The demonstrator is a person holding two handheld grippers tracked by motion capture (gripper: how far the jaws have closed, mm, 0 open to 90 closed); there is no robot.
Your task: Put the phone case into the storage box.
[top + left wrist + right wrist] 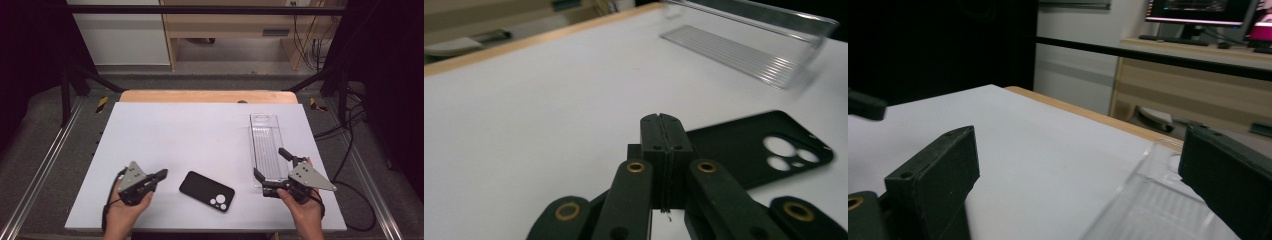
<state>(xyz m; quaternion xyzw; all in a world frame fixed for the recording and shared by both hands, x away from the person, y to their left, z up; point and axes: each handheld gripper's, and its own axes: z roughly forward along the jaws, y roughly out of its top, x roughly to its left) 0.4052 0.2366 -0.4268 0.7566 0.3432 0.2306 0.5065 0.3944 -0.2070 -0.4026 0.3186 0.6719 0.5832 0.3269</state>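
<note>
A black phone case (pixel 206 191) lies camera-holes up near the table's front edge, between my two grippers. My left gripper (pixel 162 173) rests just left of it, shut with nothing in it; in the left gripper view its jaws (pixel 662 131) are pressed together, with the phone case (pixel 749 150) just beyond them to the right. A long clear plastic tray (pixel 265 145) lies on the right side. My right gripper (pixel 270 163) stands open at the tray's near end, one jaw on either side of that end. The clear tray (pixel 1148 200) shows between those wide jaws (pixel 1083 170), nearer the right one.
The white table board (pixel 190 135) has a wooden strip (pixel 207 96) along its far edge. Metal rails run along both sides, and black frame bars and cables stand beyond them. Shelving and monitors stand behind the table.
</note>
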